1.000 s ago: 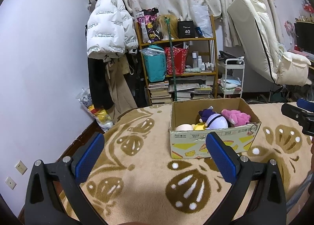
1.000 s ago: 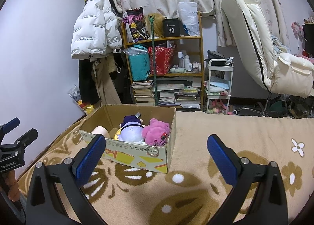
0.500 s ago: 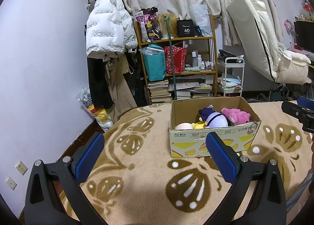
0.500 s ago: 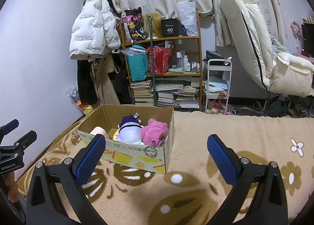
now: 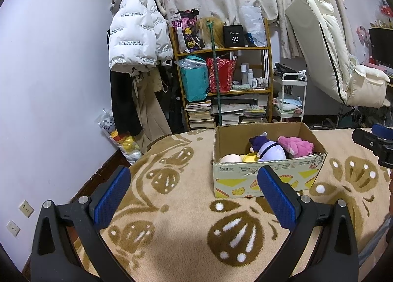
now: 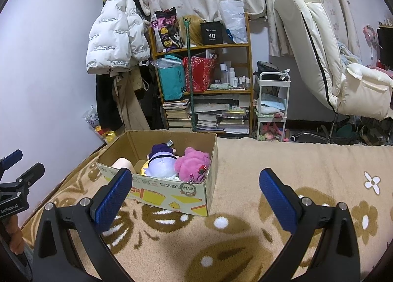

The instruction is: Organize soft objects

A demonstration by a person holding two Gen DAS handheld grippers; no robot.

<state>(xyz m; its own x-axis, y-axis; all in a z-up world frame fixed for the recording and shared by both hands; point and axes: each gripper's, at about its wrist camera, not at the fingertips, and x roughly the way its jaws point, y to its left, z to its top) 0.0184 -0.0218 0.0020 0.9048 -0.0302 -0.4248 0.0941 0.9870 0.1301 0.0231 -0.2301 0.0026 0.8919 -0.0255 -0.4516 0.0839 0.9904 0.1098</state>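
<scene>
Fingers of left gripper [image 5: 194, 193] spread wide, blue pads bare, nothing between them; hovering over tan blanket [image 5: 176, 228] with brown floral pattern. Fingers of right gripper [image 6: 196, 193] likewise wide apart and holding nothing, poised above same blanket, also glimpsed at right edge of left view. Cardboard box [image 5: 267, 178], open-topped, resting on blanket just ahead of left gripper, ahead and left of right gripper. Inside box, packed side by side: purple-and-white plush doll [image 6: 162, 162] at centre, pink plush toy [image 6: 192, 164] touching it on right, cream rounded plush [image 6: 122, 164] at left, yellow plush [image 5: 250, 158] wedged low between cream one and doll, mostly hidden. Metal keyring [image 6: 188, 187] hanging over box's front wall below pink toy. Beyond bed: wooden shelf [image 6: 203, 47] crowded with bags, bottles, stacked books; white puffer jacket [image 6: 115, 43] hung on wall at left; cream recliner chair [image 6: 324, 56] at right.
</scene>
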